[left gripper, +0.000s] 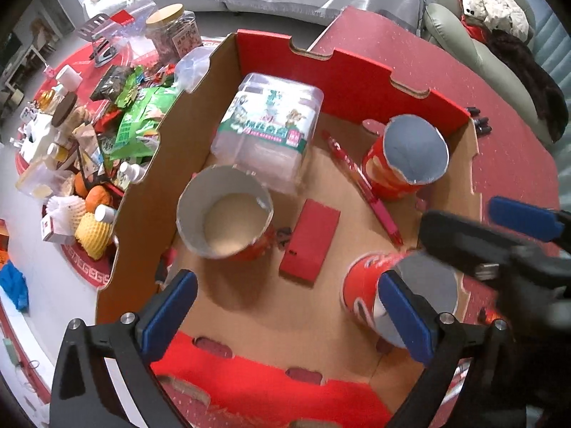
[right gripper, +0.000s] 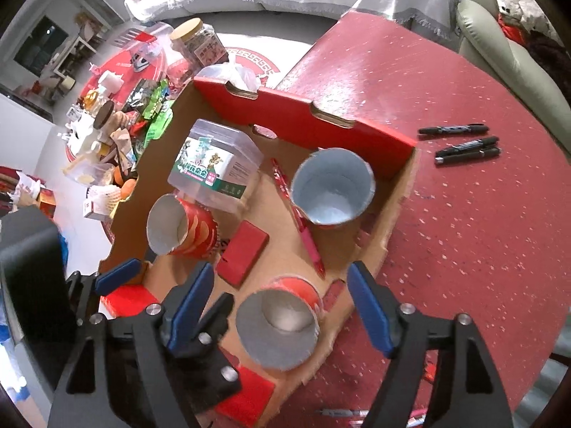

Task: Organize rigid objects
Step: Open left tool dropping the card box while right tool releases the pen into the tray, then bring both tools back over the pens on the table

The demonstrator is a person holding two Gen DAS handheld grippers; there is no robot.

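Cardboard box (right gripper: 396,192) on red worktop (right gripper: 464,232) holds three open red cans, clear tub (right gripper: 210,164), pink pen (right gripper: 303,228), red case (right gripper: 242,253). Left gripper (left gripper: 285,314) and right gripper (right gripper: 282,314) both spread wide, gripping nothing; nearest can (right gripper: 282,324) sits between right gripper's fingers, untouched.

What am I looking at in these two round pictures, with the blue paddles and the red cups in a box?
No robot: a person carries a two-fingered tool in each hand, each with a wide-angle camera looking down its blue-padded fingers. One picture is from the left hand-held gripper, the other from the right hand-held gripper. Both are open and hold nothing. Below sits a shallow red-edged cardboard box on a speckled red table. It contains three open red paper tubes, a clear plastic jar with a green label, a flat red rectangular case and a pink pen. Three black markers lie outside.
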